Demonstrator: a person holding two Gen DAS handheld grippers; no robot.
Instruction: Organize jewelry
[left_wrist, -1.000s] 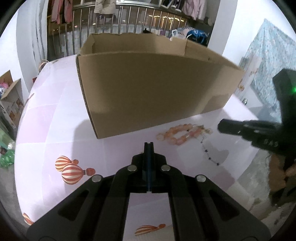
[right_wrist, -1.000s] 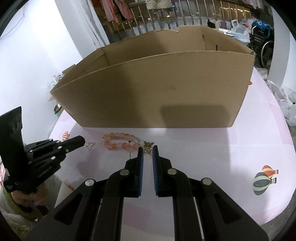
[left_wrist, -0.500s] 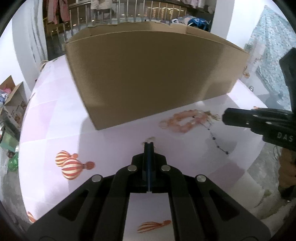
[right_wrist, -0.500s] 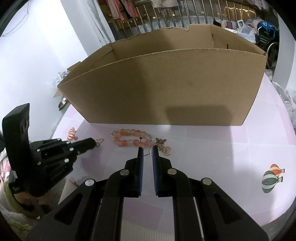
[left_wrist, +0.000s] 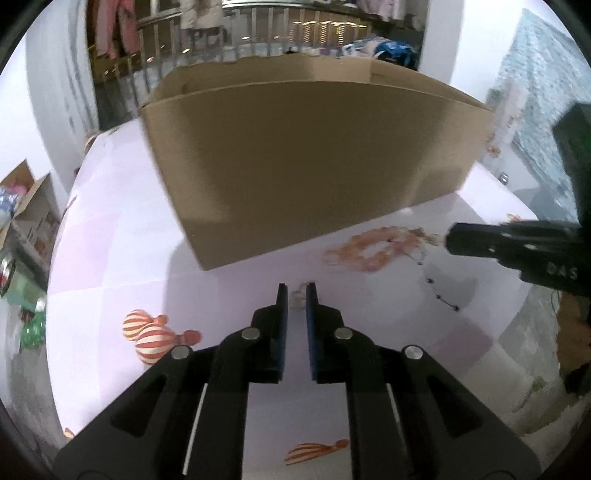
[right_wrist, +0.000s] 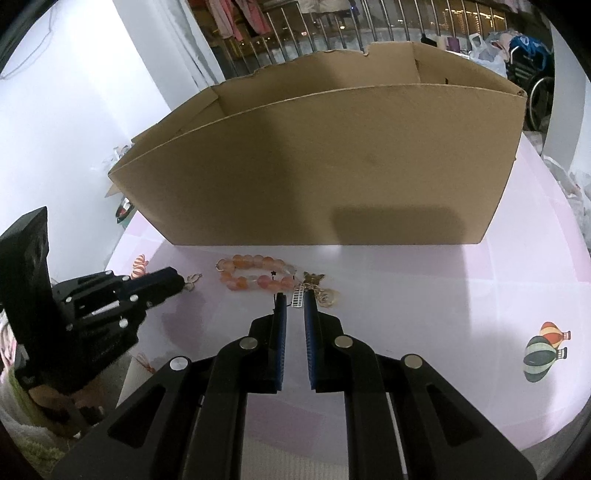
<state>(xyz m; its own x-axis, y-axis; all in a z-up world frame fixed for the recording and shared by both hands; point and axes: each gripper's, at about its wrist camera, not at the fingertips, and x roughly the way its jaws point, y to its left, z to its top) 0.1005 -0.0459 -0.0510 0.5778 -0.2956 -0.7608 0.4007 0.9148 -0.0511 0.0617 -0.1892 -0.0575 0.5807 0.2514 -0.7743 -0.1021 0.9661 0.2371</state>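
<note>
A pink bead bracelet (right_wrist: 255, 277) lies on the pale pink tablecloth in front of a large cardboard box (right_wrist: 332, 166). Beside it lie a thin chain with gold charms (right_wrist: 317, 290) and a small silver ladder-shaped piece (right_wrist: 297, 297). My right gripper (right_wrist: 293, 299) is open a little, its tips around the ladder piece. My left gripper (left_wrist: 295, 291) is open a little over a small gold earring (left_wrist: 297, 295) on the cloth; the earring also shows in the right wrist view (right_wrist: 194, 280) at the left gripper's tip (right_wrist: 162, 284). The bracelet (left_wrist: 373, 249) shows blurred in the left wrist view.
The box (left_wrist: 314, 158) fills the back of the table, its top open. The cloth carries hot-air-balloon prints (right_wrist: 546, 350) (left_wrist: 151, 332). The table edge drops off at the left in the right wrist view; clutter and railings stand behind.
My left gripper was shut and has opened a little over the small earring. My right gripper has moved forward until its tips reach the ladder piece by the bracelet.
</note>
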